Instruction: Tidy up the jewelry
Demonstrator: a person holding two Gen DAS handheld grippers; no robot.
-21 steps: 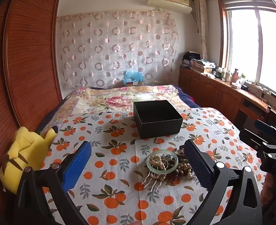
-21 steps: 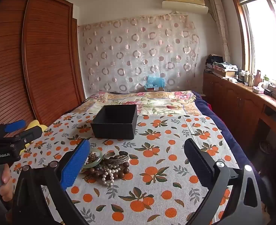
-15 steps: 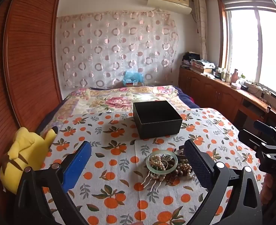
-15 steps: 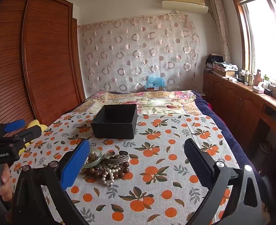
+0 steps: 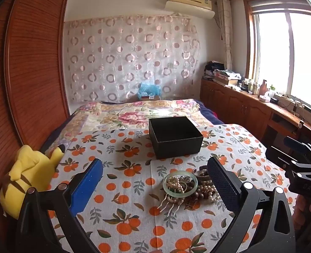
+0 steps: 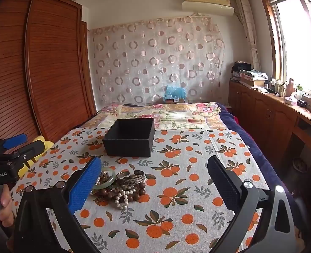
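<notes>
A pile of jewelry [image 5: 189,187] lies on the orange-print cloth [image 5: 134,227]: a pale green bangle [image 5: 180,182], pearl strands, brown beads, a metal hair comb [image 5: 169,204]. It also shows in the right wrist view [image 6: 121,186], with a silver cuff bracelet [image 6: 132,177]. An open, empty black box [image 5: 175,136] stands behind the pile, also in the right wrist view [image 6: 130,137]. My left gripper [image 5: 155,181] is open and empty, hovering in front of the pile. My right gripper [image 6: 154,180] is open and empty, to the right of the pile.
A yellow plush toy [image 5: 26,177] lies at the cloth's left edge. A floral bedspread [image 5: 138,111] lies behind the box. A wooden wardrobe [image 6: 50,63] stands left, and a wooden counter [image 6: 282,113] with clutter runs under the window on the right.
</notes>
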